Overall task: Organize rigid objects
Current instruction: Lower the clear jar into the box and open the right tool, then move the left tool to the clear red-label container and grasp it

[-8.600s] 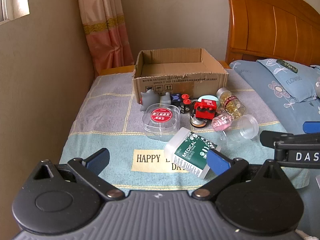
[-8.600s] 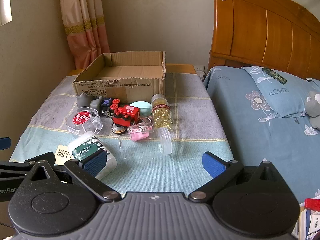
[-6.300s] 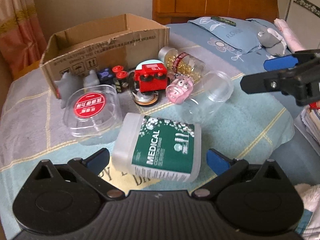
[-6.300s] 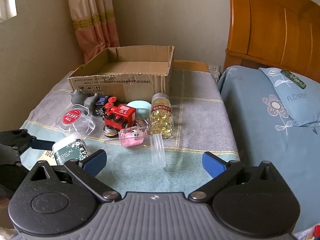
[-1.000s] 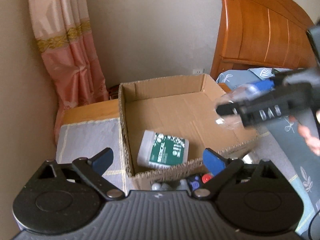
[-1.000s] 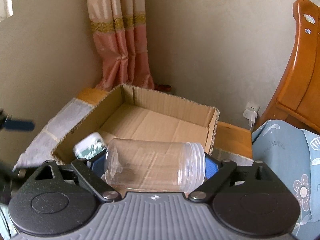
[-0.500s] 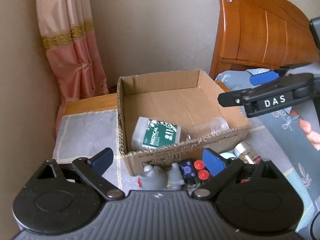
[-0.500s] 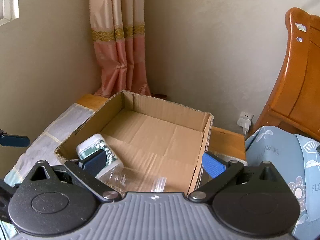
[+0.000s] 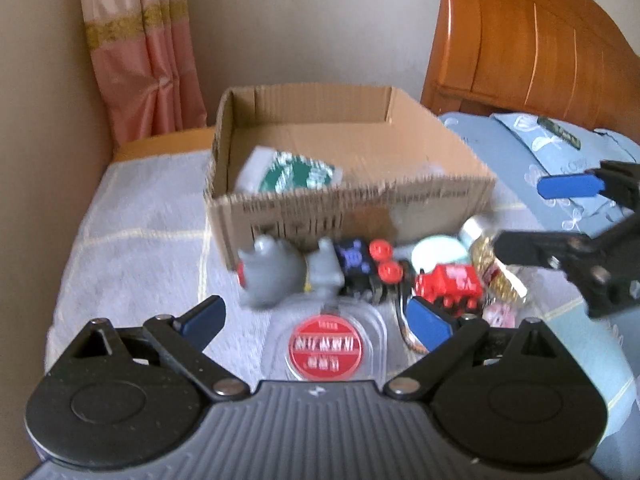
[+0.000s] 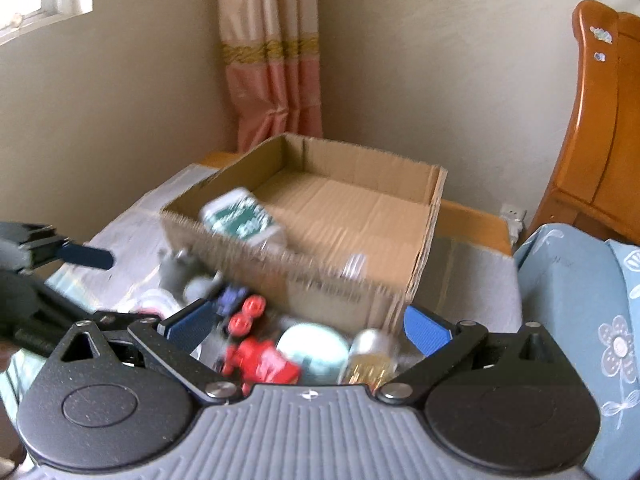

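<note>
The cardboard box (image 9: 344, 196) (image 10: 424, 248) holds the green-and-white medical bottle (image 9: 292, 172) (image 10: 240, 216) and the clear jar (image 10: 354, 264). My left gripper (image 9: 316, 316) is open and empty above the clear round tub with a red label (image 9: 326, 346). My right gripper (image 10: 306, 324) is open and empty above the red toy train (image 10: 260, 362) (image 9: 448, 284), a pale teal lid (image 10: 314, 346) and the capsule bottle (image 10: 370, 354). A grey toy (image 9: 272, 274) and red-capped batteries (image 9: 384, 260) lie in front of the box. Both views are blurred.
The things lie on a cloth-covered table (image 9: 140, 232). A wall and pink curtain (image 9: 144, 64) stand at the left and back. A bed with a blue pillow (image 9: 552, 148) and wooden headboard (image 9: 520, 48) is on the right.
Both grippers have pulled back from the box toward the loose things in front of it. The clear jar released by my right gripper now lies in the box.
</note>
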A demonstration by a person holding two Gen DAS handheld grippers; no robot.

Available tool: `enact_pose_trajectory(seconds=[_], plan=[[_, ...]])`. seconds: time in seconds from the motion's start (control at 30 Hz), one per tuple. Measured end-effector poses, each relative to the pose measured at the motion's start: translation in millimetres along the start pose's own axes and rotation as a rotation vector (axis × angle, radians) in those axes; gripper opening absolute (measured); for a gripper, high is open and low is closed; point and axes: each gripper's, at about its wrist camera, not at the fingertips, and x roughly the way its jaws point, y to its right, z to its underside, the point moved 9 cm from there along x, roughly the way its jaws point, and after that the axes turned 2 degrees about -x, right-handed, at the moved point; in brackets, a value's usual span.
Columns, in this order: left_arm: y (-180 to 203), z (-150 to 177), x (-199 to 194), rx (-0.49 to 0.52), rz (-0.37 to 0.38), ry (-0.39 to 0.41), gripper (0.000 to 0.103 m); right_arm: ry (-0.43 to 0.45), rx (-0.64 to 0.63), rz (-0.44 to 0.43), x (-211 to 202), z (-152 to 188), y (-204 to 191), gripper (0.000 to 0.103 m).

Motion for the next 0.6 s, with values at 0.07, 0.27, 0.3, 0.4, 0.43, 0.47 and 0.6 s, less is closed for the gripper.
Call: enact_pose_trajectory(seconds=[0.07,0.27,0.3,0.4,0.43,0.47,0.6], plan=[[2,10,5,0.013,0.006,-0.016,0.097,-0.012,0.000,-0.013,-1,15,-3,0.103],[2,25,18,0.066,-0.030,-0.045,0.097,-0.076,0.035,-0.083,-1,58,-8,0.103],[-1,26,19,0.070,-0.039,-0.048,0.097,-0.078,0.026,-0.082,-1,63,-10,0.103],[-6,28,22,0.053,-0.037,-0.055,0.097,-0.123,-0.008,-0.070,4,77,-17,0.103],[-8,29,22,0.041,-0.030,-0.058,0.098,-0.133,-0.011,-0.069,6,80,-19,0.103],[-10,29,21,0.031,-0.029,-0.058,0.098,-0.138,-0.019,-0.076,7,82,-22,0.103],[-17,31,20,0.000,-0.040,-0.051,0.098,-0.147,-0.031,-0.082,15,87,-29,0.103]])
